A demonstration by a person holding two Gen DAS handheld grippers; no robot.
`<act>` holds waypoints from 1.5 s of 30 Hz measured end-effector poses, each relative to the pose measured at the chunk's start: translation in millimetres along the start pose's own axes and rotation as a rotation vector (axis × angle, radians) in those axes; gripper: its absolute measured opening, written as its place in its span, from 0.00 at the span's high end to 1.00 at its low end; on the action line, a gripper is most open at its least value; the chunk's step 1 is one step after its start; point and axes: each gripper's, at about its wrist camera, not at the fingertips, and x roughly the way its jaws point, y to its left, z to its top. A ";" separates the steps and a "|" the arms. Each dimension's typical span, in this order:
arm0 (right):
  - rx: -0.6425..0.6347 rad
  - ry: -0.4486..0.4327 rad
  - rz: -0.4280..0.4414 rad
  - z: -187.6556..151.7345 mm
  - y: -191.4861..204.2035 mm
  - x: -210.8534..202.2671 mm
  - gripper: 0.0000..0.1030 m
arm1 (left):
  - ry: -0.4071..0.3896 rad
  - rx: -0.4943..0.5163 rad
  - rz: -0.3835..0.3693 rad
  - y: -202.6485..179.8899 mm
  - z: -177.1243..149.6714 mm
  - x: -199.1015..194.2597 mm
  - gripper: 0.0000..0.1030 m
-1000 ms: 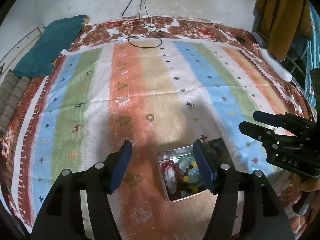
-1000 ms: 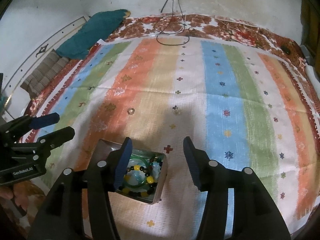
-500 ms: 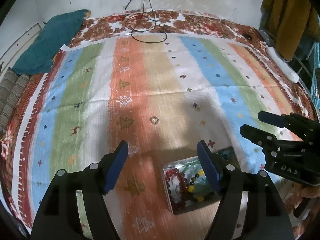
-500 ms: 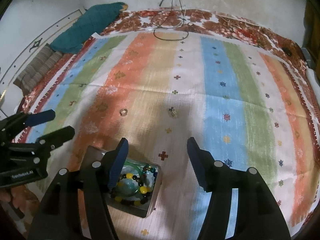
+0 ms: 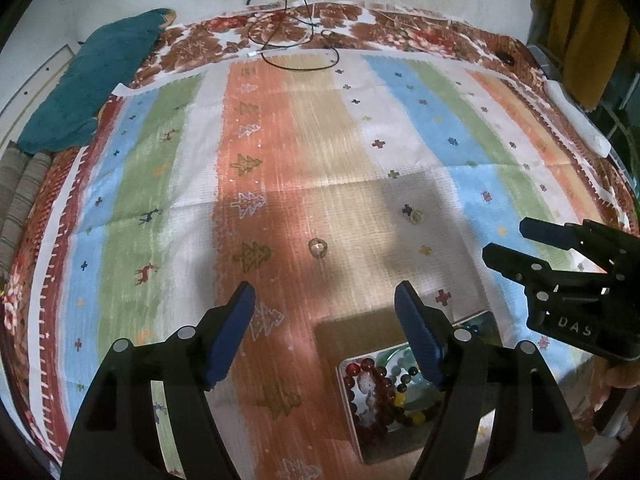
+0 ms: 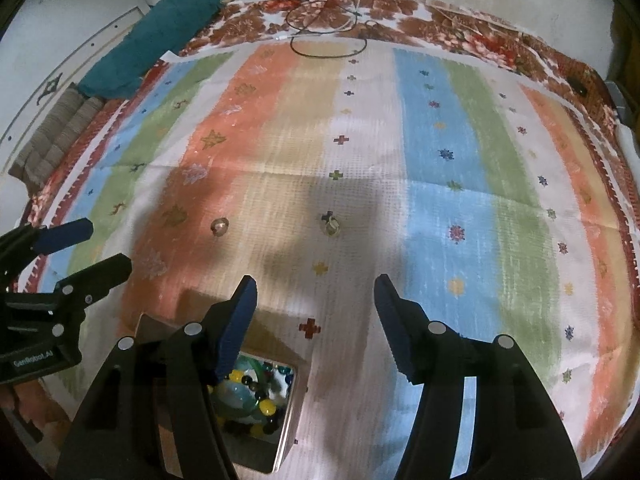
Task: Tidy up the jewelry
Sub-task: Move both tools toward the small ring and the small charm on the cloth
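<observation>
- Hanging nearest the lens, the left gripper (image 5: 324, 304) has matte black arms with round silver rivets and flat dark-blue pads; its jaws stand wide apart over bare cloth with nothing between them.
- The right gripper (image 6: 314, 300) is built the same, its blue pads finely ribbed; its jaws too are parted and empty, hovering above the cloth.
- Just beneath and beside both sits a shallow rectangular metal tin (image 5: 400, 450), its walls thin and shiny, resting flat on the cloth.
- Inside the tin lie beaded bracelets (image 5: 370, 376): glossy dark-red round beads, yellow and black beads, and a smooth pale-green bangle (image 6: 240, 396).
- Farther out, apart from the tin, a small ring (image 5: 318, 247) lies flat on the orange stripe.
- Near it, on the white stripe by a dark cross motif, lies a second small ring (image 6: 332, 226), its detail too small to make out.
- Everything rests on a woven striped cloth (image 6: 460, 216) with a coarse, gridded texture, in bands of orange, tan, white, blue and green, dotted with little trees, deer and crosses, and creased in fold lines.
- Beyond its far edge a red-brown floral bedcover (image 5: 400, 36) shows, with a thin black cable (image 5: 300, 52) looped on it.
- At the far left corner lies a rumpled teal cloth (image 5: 100, 76).
</observation>
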 end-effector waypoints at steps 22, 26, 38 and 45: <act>0.012 0.094 -0.028 30.7 -7.0 58.4 0.41 | 0.102 0.039 -0.005 1.4 20.6 54.6 0.36; 0.020 0.108 -0.030 34.4 -9.3 69.8 0.48 | 0.127 0.040 0.000 3.1 23.2 67.3 0.41; 0.016 0.144 -0.036 47.6 -10.9 100.0 0.55 | 0.176 0.052 -0.005 1.3 32.3 97.6 0.46; -0.007 0.164 -0.048 49.9 -9.3 114.8 0.66 | 0.208 0.035 -0.018 4.8 37.6 116.4 0.51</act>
